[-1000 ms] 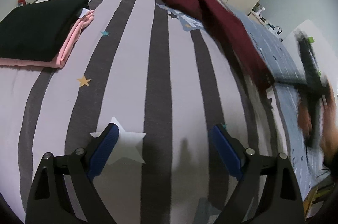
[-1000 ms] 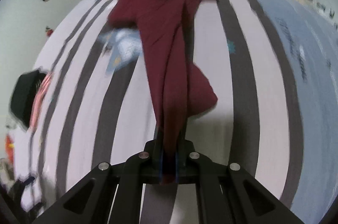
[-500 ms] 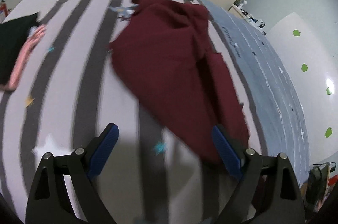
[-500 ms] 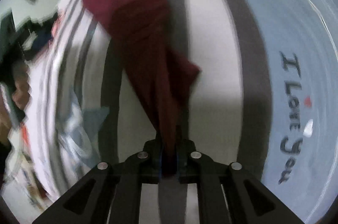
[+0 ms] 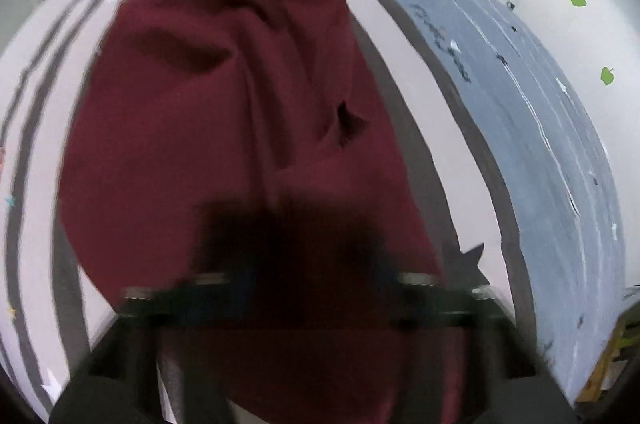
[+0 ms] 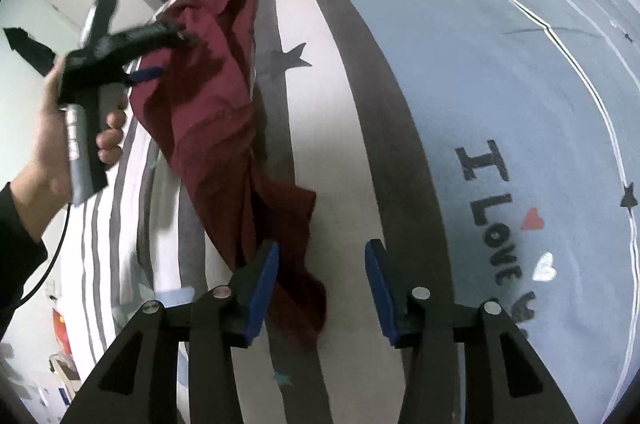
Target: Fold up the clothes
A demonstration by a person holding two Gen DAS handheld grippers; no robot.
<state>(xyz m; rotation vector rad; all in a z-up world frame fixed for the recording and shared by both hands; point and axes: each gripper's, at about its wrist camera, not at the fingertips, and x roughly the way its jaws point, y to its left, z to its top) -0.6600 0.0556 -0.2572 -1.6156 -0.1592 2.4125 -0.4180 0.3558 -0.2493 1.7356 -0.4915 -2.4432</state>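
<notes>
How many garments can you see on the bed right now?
1: the maroon garment, crumpled along the striped part of the bed cover, one end at the left gripper, the other beside the right gripper. Others may lie outside both views.

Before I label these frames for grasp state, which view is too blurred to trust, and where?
Left wrist view: heavily motion-blurred, the left gripper a dark smear over the dark red cotton garment. Right wrist view: sharp near its own jaws, which have just been opening beside the garment's hem; only the person's hand and gripper at the left are smeared; both views bulge with fisheye.
</notes>
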